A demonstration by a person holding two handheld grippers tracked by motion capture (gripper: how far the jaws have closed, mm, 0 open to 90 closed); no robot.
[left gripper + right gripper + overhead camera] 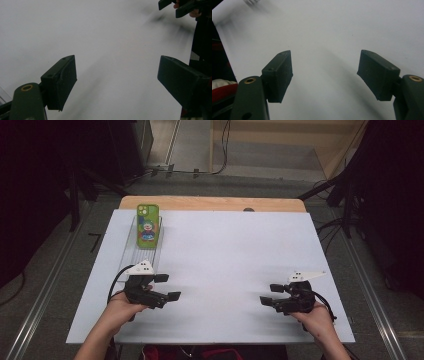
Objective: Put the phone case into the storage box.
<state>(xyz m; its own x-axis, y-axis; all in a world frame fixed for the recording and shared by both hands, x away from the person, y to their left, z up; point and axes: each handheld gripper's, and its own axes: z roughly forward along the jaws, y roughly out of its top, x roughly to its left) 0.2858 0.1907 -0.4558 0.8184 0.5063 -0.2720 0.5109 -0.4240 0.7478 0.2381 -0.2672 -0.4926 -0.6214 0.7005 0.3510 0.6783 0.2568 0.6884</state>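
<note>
A green phone (pixel 148 225) with a cartoon figure on its case leans on a clear stand (pixel 142 249) at the table's far left. My left gripper (pixel 168 287) is held low near the front left, just in front of the stand, jaws pointing right and open with nothing between them (pixel 117 82). My right gripper (pixel 270 294) is near the front right, jaws pointing left toward the other one, open and empty (pixel 325 73). In the left gripper view the right gripper (pixel 175 7) shows at the top right corner.
A white sheet (pixel 220 265) covers the wooden table (pixel 210 203); its bare wood strip shows along the far edge. Dark stands, cables and floor rails surround the table. Red cloth (pixel 222 91) lies below the near edge.
</note>
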